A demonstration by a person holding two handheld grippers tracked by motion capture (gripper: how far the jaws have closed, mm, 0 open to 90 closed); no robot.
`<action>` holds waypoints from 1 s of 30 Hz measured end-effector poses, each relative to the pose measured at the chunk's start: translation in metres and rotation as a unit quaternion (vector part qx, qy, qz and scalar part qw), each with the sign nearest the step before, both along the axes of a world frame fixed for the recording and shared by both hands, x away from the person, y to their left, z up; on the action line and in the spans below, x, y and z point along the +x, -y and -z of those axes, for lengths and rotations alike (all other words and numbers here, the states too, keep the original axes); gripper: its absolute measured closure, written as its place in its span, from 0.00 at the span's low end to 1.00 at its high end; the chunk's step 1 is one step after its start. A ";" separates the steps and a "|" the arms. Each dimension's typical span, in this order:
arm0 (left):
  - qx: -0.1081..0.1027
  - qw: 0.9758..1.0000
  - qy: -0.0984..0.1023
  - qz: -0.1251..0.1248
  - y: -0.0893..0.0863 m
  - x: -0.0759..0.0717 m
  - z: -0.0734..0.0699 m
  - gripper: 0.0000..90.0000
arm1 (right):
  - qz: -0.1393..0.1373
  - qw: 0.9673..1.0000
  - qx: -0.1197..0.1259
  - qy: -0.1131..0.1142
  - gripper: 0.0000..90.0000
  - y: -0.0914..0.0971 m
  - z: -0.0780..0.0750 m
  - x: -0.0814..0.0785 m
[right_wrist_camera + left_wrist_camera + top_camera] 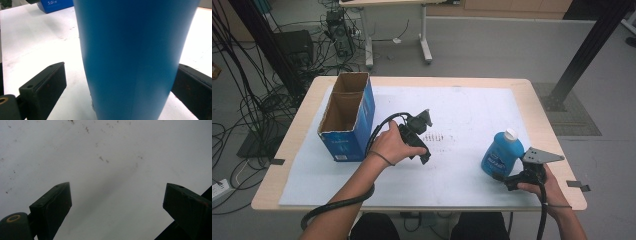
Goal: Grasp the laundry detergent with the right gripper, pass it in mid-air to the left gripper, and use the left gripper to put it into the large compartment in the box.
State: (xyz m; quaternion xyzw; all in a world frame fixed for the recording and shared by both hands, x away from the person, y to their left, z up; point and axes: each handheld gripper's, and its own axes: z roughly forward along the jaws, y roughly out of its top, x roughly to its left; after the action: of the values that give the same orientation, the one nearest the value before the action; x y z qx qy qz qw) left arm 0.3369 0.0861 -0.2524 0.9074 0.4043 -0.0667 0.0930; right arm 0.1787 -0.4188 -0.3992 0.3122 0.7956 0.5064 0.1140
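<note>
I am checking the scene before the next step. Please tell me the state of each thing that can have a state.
Blue bottle: upright, white cap on, between the right gripper's jaws.
Cardboard box: open at the top, looks empty.
Left gripper: open, holding nothing, over the white mat.
Right gripper: open around the bottle, not yet closed.

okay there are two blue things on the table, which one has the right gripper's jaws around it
The blue bottle with the white cap, standing near the table's right edge. The right gripper has an open jaw on each side of it. The blue cardboard box stands open-topped far left, beyond the left gripper.
</note>
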 end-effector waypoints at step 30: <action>0.001 1.000 0.001 0.000 0.001 0.001 0.001 0.10 | -0.003 1.000 0.016 0.007 0.29 0.000 0.007 0.002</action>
State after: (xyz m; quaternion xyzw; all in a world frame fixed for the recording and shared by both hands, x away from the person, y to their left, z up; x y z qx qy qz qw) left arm 0.3375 0.0854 -0.2529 0.9077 0.4040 -0.0658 0.0929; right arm 0.1804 -0.4185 -0.4061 0.3084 0.7875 0.5215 0.1128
